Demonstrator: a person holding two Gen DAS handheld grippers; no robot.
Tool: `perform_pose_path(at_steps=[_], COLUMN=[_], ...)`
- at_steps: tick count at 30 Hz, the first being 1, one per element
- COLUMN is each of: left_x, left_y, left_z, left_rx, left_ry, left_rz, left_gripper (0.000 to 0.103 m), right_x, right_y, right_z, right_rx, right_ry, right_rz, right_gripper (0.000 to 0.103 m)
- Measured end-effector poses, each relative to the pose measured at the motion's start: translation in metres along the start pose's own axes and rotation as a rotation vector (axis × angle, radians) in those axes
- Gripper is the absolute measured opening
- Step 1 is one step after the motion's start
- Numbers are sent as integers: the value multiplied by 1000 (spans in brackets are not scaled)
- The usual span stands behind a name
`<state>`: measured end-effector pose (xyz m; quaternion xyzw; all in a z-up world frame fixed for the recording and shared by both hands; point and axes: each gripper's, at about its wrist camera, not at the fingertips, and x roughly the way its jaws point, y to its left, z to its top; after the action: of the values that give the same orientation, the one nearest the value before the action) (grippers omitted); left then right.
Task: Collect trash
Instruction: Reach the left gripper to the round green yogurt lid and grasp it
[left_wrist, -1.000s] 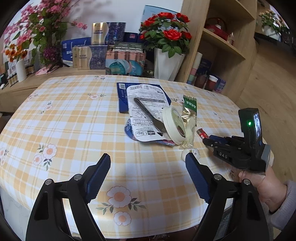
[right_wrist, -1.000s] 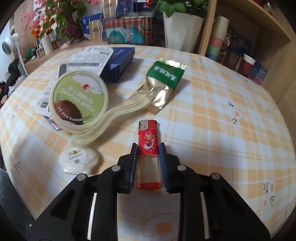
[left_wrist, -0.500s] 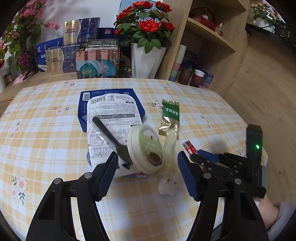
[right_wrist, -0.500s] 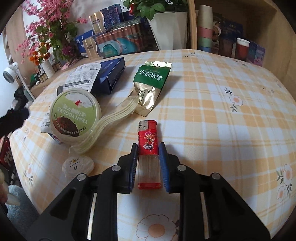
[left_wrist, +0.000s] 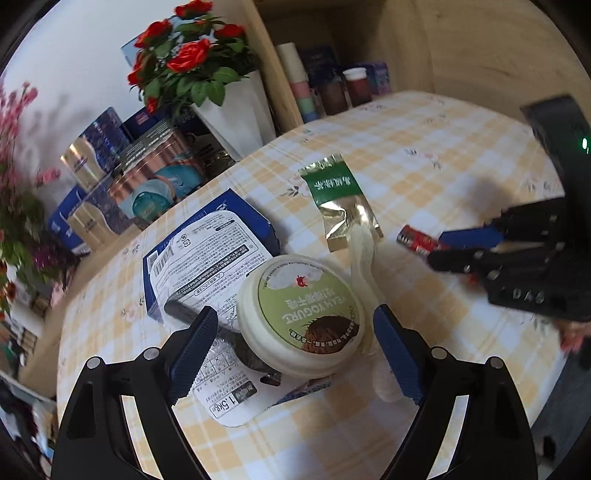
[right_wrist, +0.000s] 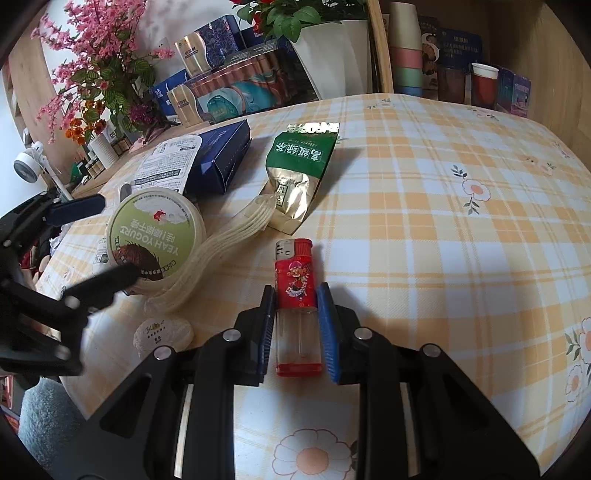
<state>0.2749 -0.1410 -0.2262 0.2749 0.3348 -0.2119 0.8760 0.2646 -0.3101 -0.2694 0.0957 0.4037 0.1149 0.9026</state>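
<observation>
— Trash is lying in a heap on the checked tablecloth (right_wrist: 424, 192), isn't it?

— Yes. I am holding my left claw (left_wrist: 291, 332) spread wide, its blue pads on either side of the round yogurt tub (left_wrist: 301, 314), and neither pad is touching it. The tub is resting tilted on a printed white film lid (left_wrist: 210, 254) that is lying over a dark blue box (left_wrist: 255, 218).

— And your right claw?

— My right claw (right_wrist: 295, 310) is gripping the red lighter (right_wrist: 297, 291) by its clear lower body, with the red top poking out ahead of the fingers.

— What else is lying around?

— A green and gold tea packet (right_wrist: 299, 166) is sitting just beyond the lighter, a stack of pale plastic spoons (right_wrist: 221, 243) is curving from the packet to the tub, and a small round white wrapped thing (right_wrist: 162, 332) is lying near the table edge.
</observation>
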Motion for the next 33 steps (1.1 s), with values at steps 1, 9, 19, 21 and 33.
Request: perform_pose_path(at_steps=[1,9,19,21,33], left_x=[1,7,25,29,42], left_y=[0,-4,-5,-5,-11], left_z=[-1,-10,-7,-4,6], left_rx=[16,138,167,171,241], left_ry=[2,27,56,62,59], left_rz=[4,-3,10,12,18], left_gripper=[84,84,88,89,85], right_x=[0,0,0,0,0], right_y=[0,-1,-1,-2,-3], right_z=[0,0,0,0,0], right_rx=[1,8,12,12,20], right_ry=[0,-1,-1,-1,-1], right_rz=[1,9,15,15,24], right_gripper=[26,26,26,26,26])
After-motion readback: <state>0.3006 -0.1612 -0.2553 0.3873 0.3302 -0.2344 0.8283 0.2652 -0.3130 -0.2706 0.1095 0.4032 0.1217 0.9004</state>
